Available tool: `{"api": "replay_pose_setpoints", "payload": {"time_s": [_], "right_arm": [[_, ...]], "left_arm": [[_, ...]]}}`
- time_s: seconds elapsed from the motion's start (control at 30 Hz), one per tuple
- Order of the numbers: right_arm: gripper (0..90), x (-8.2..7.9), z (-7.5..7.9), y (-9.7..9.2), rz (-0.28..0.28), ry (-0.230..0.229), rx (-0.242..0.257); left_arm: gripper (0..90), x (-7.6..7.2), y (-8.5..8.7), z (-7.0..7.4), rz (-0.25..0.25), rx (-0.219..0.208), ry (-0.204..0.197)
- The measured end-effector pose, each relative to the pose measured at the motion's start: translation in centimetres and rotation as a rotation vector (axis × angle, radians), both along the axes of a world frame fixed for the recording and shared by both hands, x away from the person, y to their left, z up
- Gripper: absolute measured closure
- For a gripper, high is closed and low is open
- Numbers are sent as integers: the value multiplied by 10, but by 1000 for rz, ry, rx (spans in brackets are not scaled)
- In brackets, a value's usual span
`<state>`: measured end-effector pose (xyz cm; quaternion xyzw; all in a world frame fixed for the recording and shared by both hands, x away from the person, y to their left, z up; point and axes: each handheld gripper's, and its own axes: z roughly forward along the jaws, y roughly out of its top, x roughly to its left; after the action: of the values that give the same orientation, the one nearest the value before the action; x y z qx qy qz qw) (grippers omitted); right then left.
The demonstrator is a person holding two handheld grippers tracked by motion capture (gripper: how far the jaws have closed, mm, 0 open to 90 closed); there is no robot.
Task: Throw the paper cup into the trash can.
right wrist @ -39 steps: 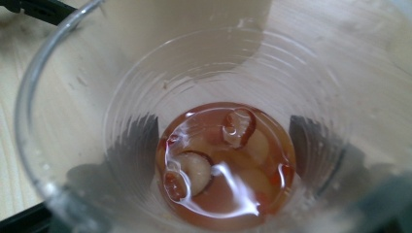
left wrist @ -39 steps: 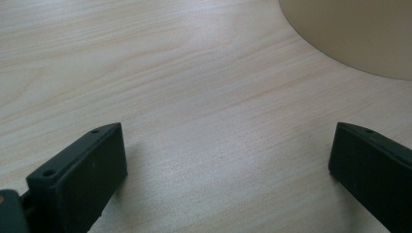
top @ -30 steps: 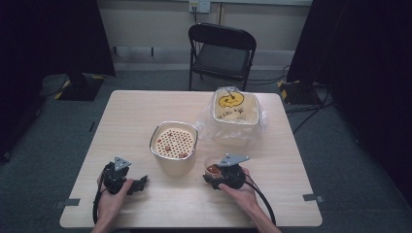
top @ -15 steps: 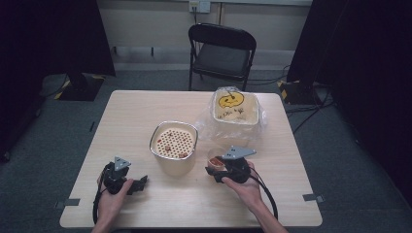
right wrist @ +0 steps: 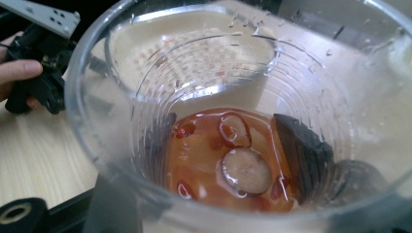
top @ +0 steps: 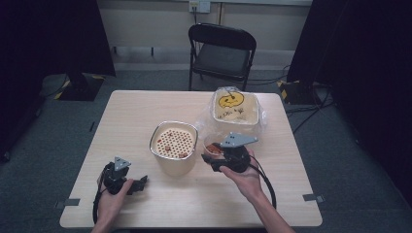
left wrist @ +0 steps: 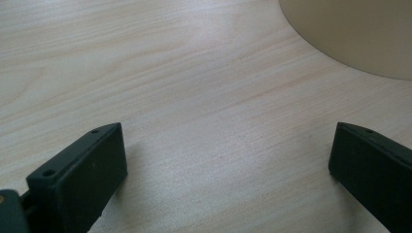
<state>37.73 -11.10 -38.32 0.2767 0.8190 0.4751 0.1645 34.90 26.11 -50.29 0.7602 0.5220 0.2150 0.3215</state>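
Pouring is in hand: right claw (top: 214,158) clamps a clear plastic cup of reddish liquid (right wrist: 233,160), the cream perforated strainer pot (top: 173,143) just beside it awaits a tilt, and left claw (left wrist: 226,170) rests wide on the bench (left wrist: 194,97).

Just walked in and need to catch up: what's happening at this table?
A person works with a hand-held gripper in each hand. The right hand-held gripper clamps a clear plastic cup of reddish liquid with fruit pieces, held above the table beside the strainer bowl. The left hand-held gripper rests open near the table's front edge, holding nothing.
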Motion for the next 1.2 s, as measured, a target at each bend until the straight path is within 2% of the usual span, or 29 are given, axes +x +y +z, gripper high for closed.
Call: {"api": "replay_pose_setpoints", "payload": {"time_s": [0.13,0.23,0.27,0.37,0.4,0.43,0.5,0.57,0.63,0.67,0.7,0.73,0.87,0.9,0.93,1.0,1.07,1.1,1.13,1.2], "right_arm": [[437,5,21,5,-11,-69,-39],[439,9,30,7,-23,-84,-47],[440,13,38,10,-29,-101,-61],[443,17,44,15,-35,-120,-84],[443,22,49,19,-36,-143,-111],[444,25,51,22,-39,-154,-129],[444,28,53,23,-39,-158,-131],[444,35,56,30,-50,-214,-168],[445,37,57,33,-51,-217,-168],[448,41,56,39,-60,-240,-194],[448,41,56,39,-60,-240,-194],[451,46,55,46,-65,-258,-232],[457,56,51,57,-77,-290,-290],[457,56,51,57,-77,-290,-290],[461,58,50,63,-93,-329,-353],[462,58,48,69,-98,-369,-435],[464,59,47,75,-91,-382,-479],[464,59,47,75,-91,-382,-479],[465,59,45,82,-105,-441,-553],[465,60,44,86,-101,-456,-605]], "left_arm": [[0,0,0,0,0,0,0],[0,0,0,0,0,0,0],[0,0,0,0,0,0,0],[0,0,0,0,0,0,0],[0,0,0,0,0,1,0],[0,0,0,0,0,0,0],[0,0,0,0,0,1,0],[0,0,0,0,0,1,0],[0,0,0,0,0,0,0],[0,0,0,0,-1,1,0],[0,0,0,0,-1,1,0],[0,0,0,0,0,0,0],[0,0,0,0,0,0,0],[0,0,0,0,0,0,0],[0,0,0,0,0,1,0],[0,0,0,0,0,0,0],[0,0,0,0,0,0,0],[0,0,0,0,0,0,0],[0,0,0,0,0,0,0],[0,0,0,0,-1,1,0]]}}
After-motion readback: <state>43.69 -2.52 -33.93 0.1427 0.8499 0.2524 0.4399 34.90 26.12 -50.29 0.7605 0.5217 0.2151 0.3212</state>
